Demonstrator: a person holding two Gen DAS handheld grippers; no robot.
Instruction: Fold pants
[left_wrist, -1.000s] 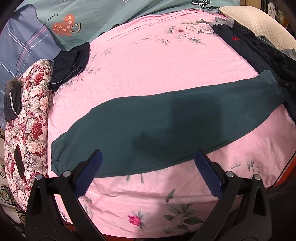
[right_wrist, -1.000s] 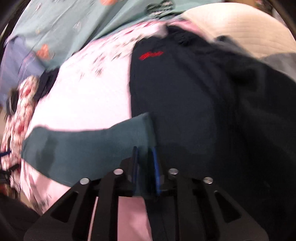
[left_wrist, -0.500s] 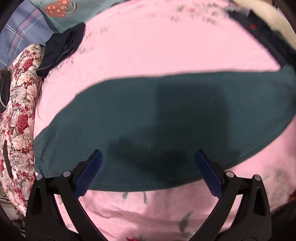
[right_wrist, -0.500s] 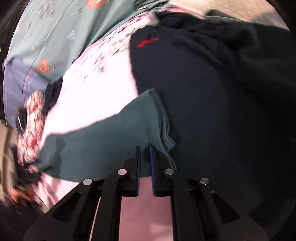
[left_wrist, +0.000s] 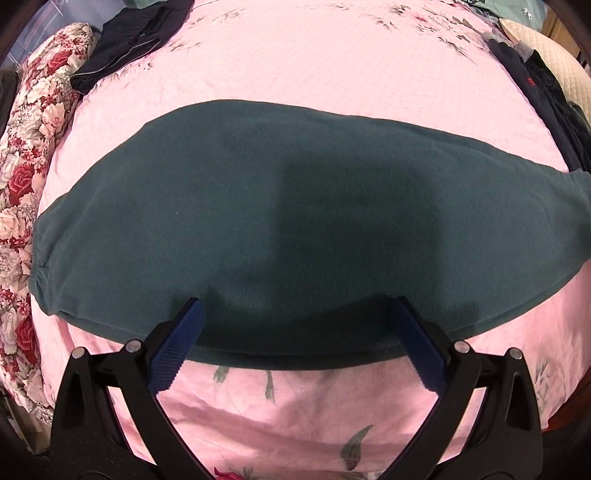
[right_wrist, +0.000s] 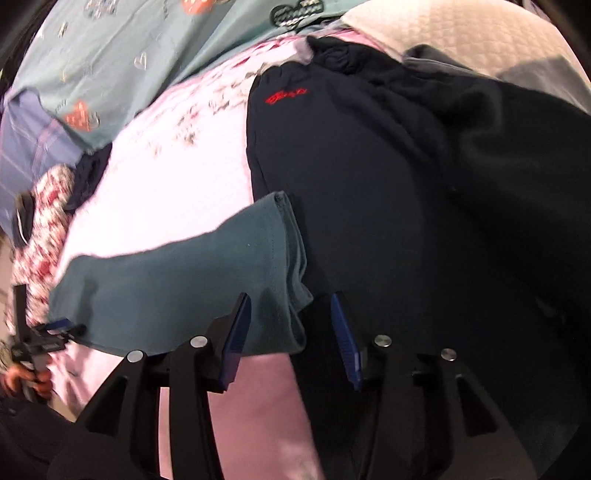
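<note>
Left gripper (left_wrist: 295, 328): jaws wide apart, empty, poised over the near edge of the teal pants (left_wrist: 280, 221). Right gripper (right_wrist: 291, 325): jaws opening, pants' hem corner between the pads, not pinched. Pants laid lengthwise across the pink floral bedspread (left_wrist: 314, 59), right end overlapping a dark navy garment (right_wrist: 388, 206). Folded dark clothing (left_wrist: 129, 40) at bedspread's far-left corner.

Left tongs (left_wrist: 295, 325) spread wide; right tongs (right_wrist: 291, 321) opening, both angled down
</note>
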